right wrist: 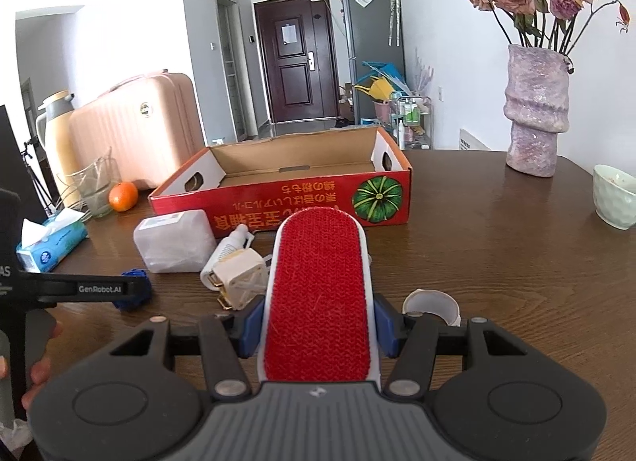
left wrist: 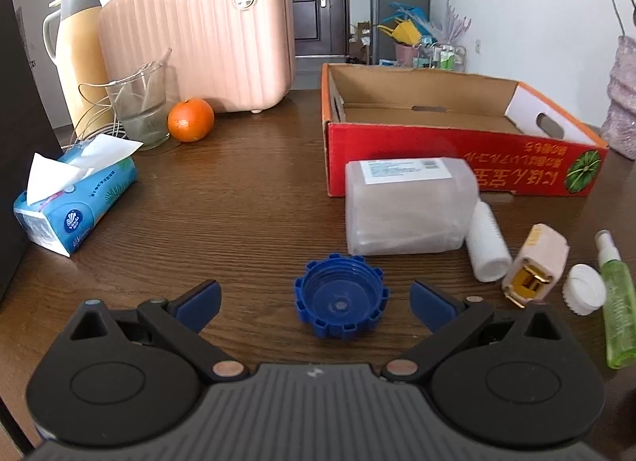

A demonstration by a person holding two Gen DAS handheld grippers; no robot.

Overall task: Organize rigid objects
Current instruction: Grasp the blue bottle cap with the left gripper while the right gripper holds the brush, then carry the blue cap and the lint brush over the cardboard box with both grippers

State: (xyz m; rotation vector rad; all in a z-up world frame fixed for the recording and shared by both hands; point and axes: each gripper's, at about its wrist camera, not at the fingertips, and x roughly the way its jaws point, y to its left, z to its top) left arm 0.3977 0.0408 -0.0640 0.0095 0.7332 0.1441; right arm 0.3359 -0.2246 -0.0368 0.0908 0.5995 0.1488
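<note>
In the left wrist view my left gripper stands open, its blue pads on either side of a blue notched cap that lies open side up on the wooden table; neither pad touches it. To its right lie a frosted plastic box, a white bottle, a beige plug adapter, a white cap and a green spray bottle. The open red cardboard box sits behind them. My right gripper is shut on a red lint brush, held above the table in front of the cardboard box.
At the left stand a tissue pack, an orange, a glass jug, a yellow thermos and a pink suitcase. A purple vase with flowers and a pale bowl sit at the right.
</note>
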